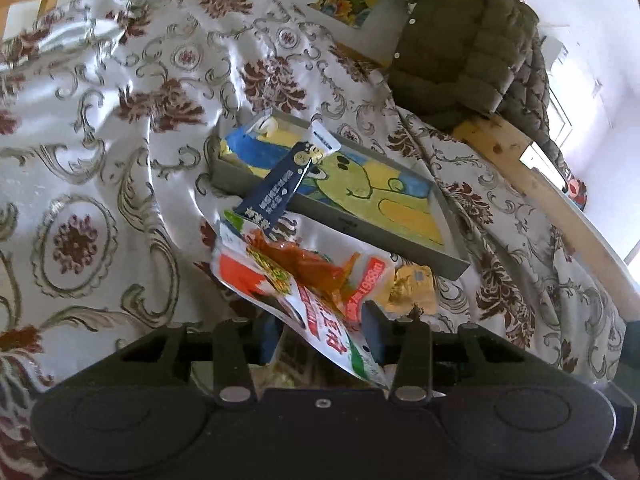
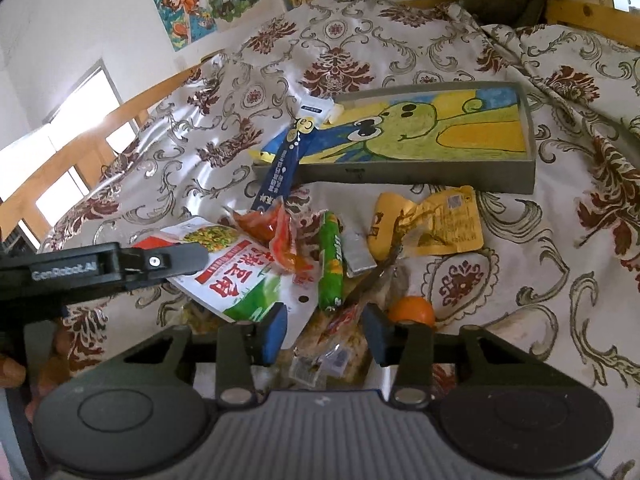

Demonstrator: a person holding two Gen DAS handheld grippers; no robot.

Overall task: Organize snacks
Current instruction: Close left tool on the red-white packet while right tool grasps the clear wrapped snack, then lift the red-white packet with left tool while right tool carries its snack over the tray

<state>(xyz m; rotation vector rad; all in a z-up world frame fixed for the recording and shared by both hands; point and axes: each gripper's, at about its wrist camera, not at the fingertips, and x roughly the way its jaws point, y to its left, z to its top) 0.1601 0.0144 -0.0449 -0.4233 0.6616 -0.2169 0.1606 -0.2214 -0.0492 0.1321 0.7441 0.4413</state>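
A: Snacks sit in a loose heap on the cream damask-patterned cloth, just in front of the shallow grey tray with a green cartoon drawing on its floor.

B: Left gripper?

A: Jaws partly closed, a white-red-green printed snack pouch between the blue pads. Right pad touches the pouch edge; cannot confirm the left pad presses. The right wrist view shows that gripper's black finger lying across the same pouch.

B: Right gripper?

A: About half open. Clear crinkly wrappers lie in the gap, no pad visibly pressing them. A small orange fruit sits just beside its right pad.

B: Rest of the pile?

A: Dark blue stick sachet leans over the tray's near wall. Red-orange clear packet rests on the pouch. Green tube-shaped pack beside it, then a yellow foil pouch, near the tray front.

B: Background?

A: Olive quilted jacket beyond the tray.
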